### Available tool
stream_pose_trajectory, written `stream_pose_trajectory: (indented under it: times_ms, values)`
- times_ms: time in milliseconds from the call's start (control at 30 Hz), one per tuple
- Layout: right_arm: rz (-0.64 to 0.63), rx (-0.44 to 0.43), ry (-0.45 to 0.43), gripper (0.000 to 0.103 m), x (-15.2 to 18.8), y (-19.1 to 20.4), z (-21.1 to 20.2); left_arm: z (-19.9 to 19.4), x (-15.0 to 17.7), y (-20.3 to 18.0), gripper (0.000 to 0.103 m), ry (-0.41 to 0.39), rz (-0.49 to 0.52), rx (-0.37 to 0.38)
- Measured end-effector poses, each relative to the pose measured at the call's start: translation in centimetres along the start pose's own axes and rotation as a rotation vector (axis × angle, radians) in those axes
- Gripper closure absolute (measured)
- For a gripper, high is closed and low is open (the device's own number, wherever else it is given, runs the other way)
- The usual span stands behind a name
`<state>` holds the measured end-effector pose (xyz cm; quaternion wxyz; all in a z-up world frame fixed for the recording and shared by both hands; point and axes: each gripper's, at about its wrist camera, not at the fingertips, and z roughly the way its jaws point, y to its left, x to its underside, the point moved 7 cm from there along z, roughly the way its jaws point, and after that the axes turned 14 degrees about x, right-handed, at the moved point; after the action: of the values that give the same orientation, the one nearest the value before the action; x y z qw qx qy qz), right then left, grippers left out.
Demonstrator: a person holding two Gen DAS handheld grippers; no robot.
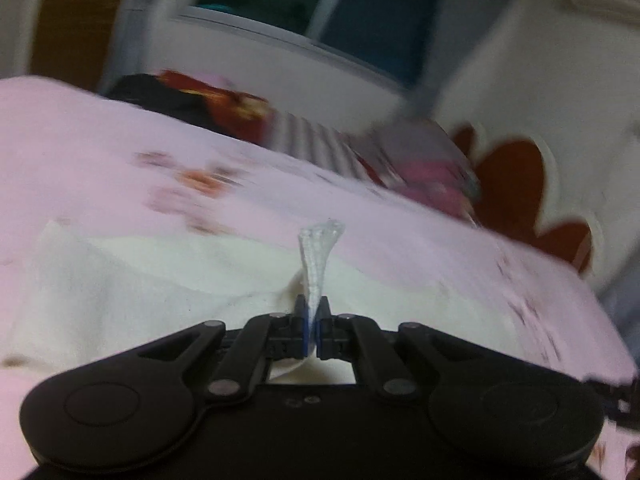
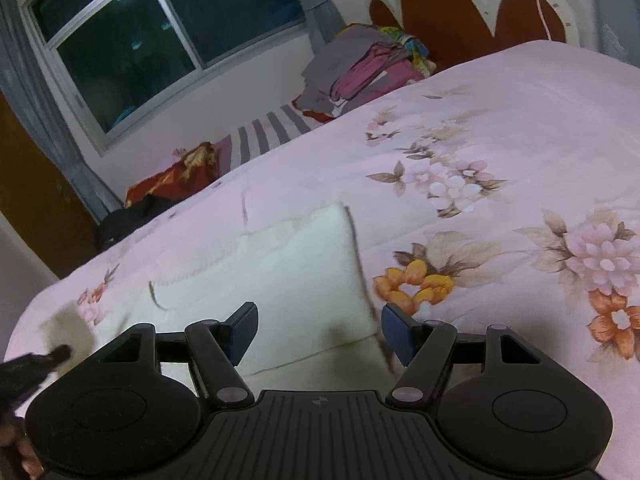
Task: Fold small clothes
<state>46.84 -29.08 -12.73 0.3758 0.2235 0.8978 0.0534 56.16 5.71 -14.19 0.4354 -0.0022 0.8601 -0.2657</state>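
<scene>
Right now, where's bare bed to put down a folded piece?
Free: the pink floral bedspread right of the cream garment, up toward the red headboard. Crowded: the far edge by the window, with the clothes pile and red cloth.

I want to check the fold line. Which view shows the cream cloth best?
The right wrist view: the cream cloth lies sharp on the pink bedspread. The left wrist view shows it blurred, an edge pinched in the left gripper.
</scene>
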Motion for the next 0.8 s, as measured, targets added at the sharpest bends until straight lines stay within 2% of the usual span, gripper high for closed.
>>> stream_pose_trajectory:
  times_ms: [167, 200, 267, 333, 367, 400, 433, 467, 567, 633, 700, 800]
  values:
    - [0.034, 0.007, 0.006, 0.034, -0.5, -2.6, -0.1, 4.6, 3.2, -5.8, 0.1, 0.098, 0.104, 0.031]
    - [0.037, 0.008, 0.009, 0.034, -0.5, -3.0, -0.1, 5.2, 4.7, -6.9, 0.1, 0.118, 0.113, 0.031]
    - [0.04, 0.012, 0.014, 0.034, -0.6, -3.9, -0.3, 6.7, 5.8, -7.4, 0.099, 0.172, 0.117, 0.034]
    - [0.045, 0.014, 0.02, 0.034, -0.7, -4.5, -0.4, 7.8, 6.8, -7.7, 0.08, 0.206, 0.122, 0.033]
    - [0.045, 0.016, 0.02, 0.034, -0.8, -4.7, -0.4, 7.7, 7.1, -8.2, 0.065, 0.189, 0.143, 0.044]
    - [0.045, 0.017, 0.017, 0.034, -1.0, -4.9, -0.5, 7.4, 7.3, -8.6, 0.041, 0.175, 0.158, 0.053]
    - [0.045, 0.016, 0.014, 0.034, -1.2, -4.9, -0.6, 7.0, 7.4, -9.0, 0.031, 0.166, 0.167, 0.056]
    - [0.045, 0.01, 0.013, 0.034, -1.3, -4.8, -0.6, 6.2, 7.3, -9.2, 0.026, 0.144, 0.18, 0.042]
    - [0.037, -0.029, 0.018, 0.035, -1.7, -3.7, -0.3, 2.8, 6.4, -8.5, 0.026, 0.076, 0.197, -0.006]
    - [0.021, -0.067, 0.031, 0.035, -1.5, -2.0, 0.2, 0.2, 5.6, -6.6, 0.028, 0.046, 0.184, -0.058]
    - [0.002, -0.108, 0.054, 0.062, -1.0, 0.0, 1.0, -3.0, 5.2, -3.9, 0.03, 0.026, 0.169, -0.138]
    - [-0.028, -0.157, 0.106, 0.063, 0.4, 3.3, 2.6, -6.7, 5.4, 0.6, 0.032, 0.029, 0.136, -0.228]
